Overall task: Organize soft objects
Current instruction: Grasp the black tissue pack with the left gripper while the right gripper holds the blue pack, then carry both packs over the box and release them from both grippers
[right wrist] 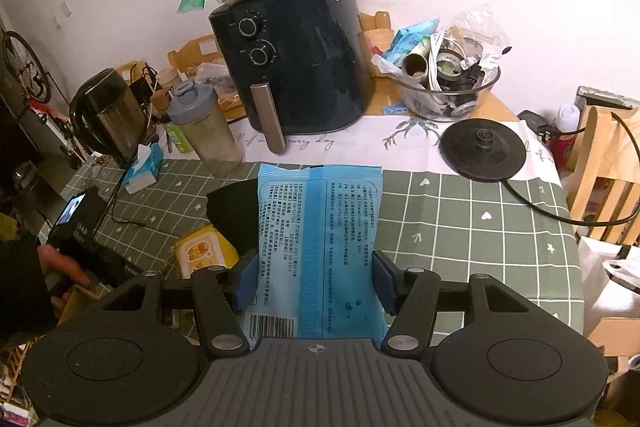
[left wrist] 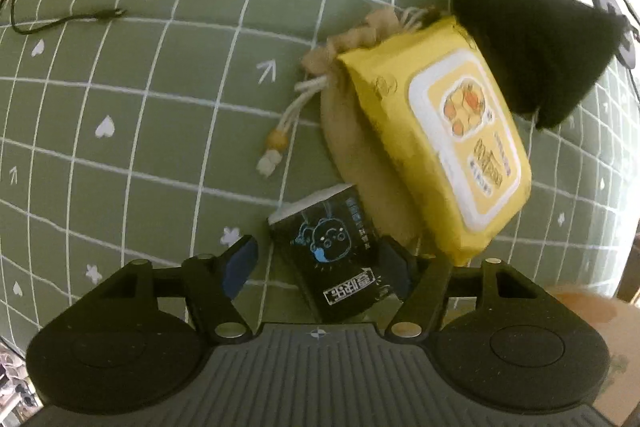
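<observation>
In the left wrist view my left gripper (left wrist: 318, 263) is open above the green checked tablecloth, with a small black tissue pack (left wrist: 336, 251) lying between its jaws, untouched on the left side. A yellow wet-wipe pack (left wrist: 440, 143) lies on a beige drawstring pouch (left wrist: 352, 143), with a black soft cloth (left wrist: 532, 51) at its far end. In the right wrist view my right gripper (right wrist: 314, 275) is shut on a blue wet-wipe pack (right wrist: 318, 239), held above the table. The yellow pack (right wrist: 204, 251) and black cloth (right wrist: 232, 207) show to its left.
A dark air fryer (right wrist: 296, 59), a shaker bottle (right wrist: 208, 131), a kettle (right wrist: 104, 115), a kettle base (right wrist: 484, 147) with cord, a glass bowl of clutter (right wrist: 448, 83) and a tissue box (right wrist: 142, 167) stand at the table's back. A black cable (left wrist: 68, 21) lies on the cloth.
</observation>
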`<action>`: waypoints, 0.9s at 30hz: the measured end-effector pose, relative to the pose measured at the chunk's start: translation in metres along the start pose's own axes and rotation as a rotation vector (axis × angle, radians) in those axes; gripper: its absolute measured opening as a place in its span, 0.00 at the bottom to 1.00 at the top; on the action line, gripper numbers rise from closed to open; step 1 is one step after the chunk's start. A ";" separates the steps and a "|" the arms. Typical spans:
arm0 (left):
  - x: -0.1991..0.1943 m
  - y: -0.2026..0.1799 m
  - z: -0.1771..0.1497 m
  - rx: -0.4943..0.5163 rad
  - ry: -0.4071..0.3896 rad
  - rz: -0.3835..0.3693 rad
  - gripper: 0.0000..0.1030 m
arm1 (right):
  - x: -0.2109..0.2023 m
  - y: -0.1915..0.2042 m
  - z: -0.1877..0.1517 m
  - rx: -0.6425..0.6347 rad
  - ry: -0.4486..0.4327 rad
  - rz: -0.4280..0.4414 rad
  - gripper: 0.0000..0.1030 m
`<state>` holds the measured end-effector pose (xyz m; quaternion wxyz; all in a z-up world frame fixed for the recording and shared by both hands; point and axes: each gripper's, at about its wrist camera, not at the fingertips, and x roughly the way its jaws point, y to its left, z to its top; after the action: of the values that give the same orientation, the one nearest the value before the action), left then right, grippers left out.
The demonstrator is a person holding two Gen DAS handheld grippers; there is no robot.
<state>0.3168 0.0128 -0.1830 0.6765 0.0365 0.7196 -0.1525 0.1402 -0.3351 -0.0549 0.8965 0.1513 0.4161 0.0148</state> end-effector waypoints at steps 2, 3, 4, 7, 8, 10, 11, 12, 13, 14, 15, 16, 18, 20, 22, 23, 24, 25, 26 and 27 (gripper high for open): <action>-0.001 0.006 -0.002 -0.021 0.007 -0.038 0.55 | -0.001 0.000 -0.001 -0.002 0.000 0.003 0.60; 0.000 0.009 -0.002 -0.039 0.011 -0.048 0.55 | -0.001 0.000 -0.001 -0.003 0.001 0.004 0.60; -0.001 0.012 0.000 -0.058 0.008 -0.058 0.55 | -0.001 0.000 -0.002 -0.003 0.002 0.005 0.60; 0.003 0.017 0.005 -0.071 0.006 -0.075 0.55 | -0.001 0.000 -0.002 -0.008 0.007 0.010 0.60; 0.004 0.017 0.008 -0.070 0.012 -0.079 0.55 | -0.001 0.000 -0.003 -0.009 0.008 0.012 0.60; 0.011 0.016 0.010 -0.065 0.026 -0.060 0.53 | -0.002 0.001 -0.004 -0.012 0.009 0.015 0.60; 0.013 0.015 0.009 -0.064 0.027 -0.055 0.52 | -0.003 0.002 -0.004 -0.015 0.009 0.016 0.60; 0.014 0.010 0.009 -0.059 0.019 -0.047 0.50 | -0.003 0.002 -0.004 -0.018 0.009 0.017 0.60; 0.014 0.007 0.009 -0.058 0.015 -0.041 0.49 | -0.004 0.003 -0.005 -0.023 0.009 0.018 0.60; 0.014 0.007 0.009 -0.063 0.010 -0.038 0.48 | -0.005 0.004 -0.005 -0.027 0.009 0.019 0.60; 0.013 0.007 0.008 -0.071 0.005 -0.038 0.47 | -0.005 0.004 -0.005 -0.029 0.009 0.021 0.60; 0.012 0.006 0.006 -0.075 -0.004 -0.038 0.46 | -0.006 0.005 -0.005 -0.032 0.010 0.024 0.60; 0.007 0.007 0.003 -0.079 -0.039 -0.024 0.46 | -0.006 0.005 -0.004 -0.035 0.010 0.029 0.60; -0.002 0.010 0.000 -0.088 -0.080 -0.024 0.46 | -0.007 0.006 -0.004 -0.040 0.011 0.035 0.60; -0.014 0.011 -0.004 -0.094 -0.125 -0.031 0.46 | -0.008 0.008 -0.005 -0.047 0.012 0.043 0.60; -0.021 0.012 -0.004 -0.092 -0.151 -0.027 0.46 | -0.009 0.009 -0.005 -0.051 0.014 0.047 0.60; -0.027 0.013 -0.005 -0.088 -0.173 -0.023 0.46 | -0.009 0.010 -0.005 -0.055 0.016 0.053 0.60; -0.034 0.013 -0.007 -0.085 -0.197 -0.021 0.46 | -0.010 0.012 -0.005 -0.060 0.016 0.059 0.60; -0.042 0.014 -0.009 -0.082 -0.225 -0.022 0.46 | -0.011 0.014 -0.005 -0.065 0.017 0.065 0.60; -0.050 0.015 -0.011 -0.080 -0.247 -0.024 0.46 | -0.012 0.016 -0.005 -0.069 0.018 0.073 0.60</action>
<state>0.3137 0.0378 -0.1362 0.7588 -0.0180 0.6368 -0.1352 0.1301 -0.3205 -0.0449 0.8963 0.1349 0.4177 0.0631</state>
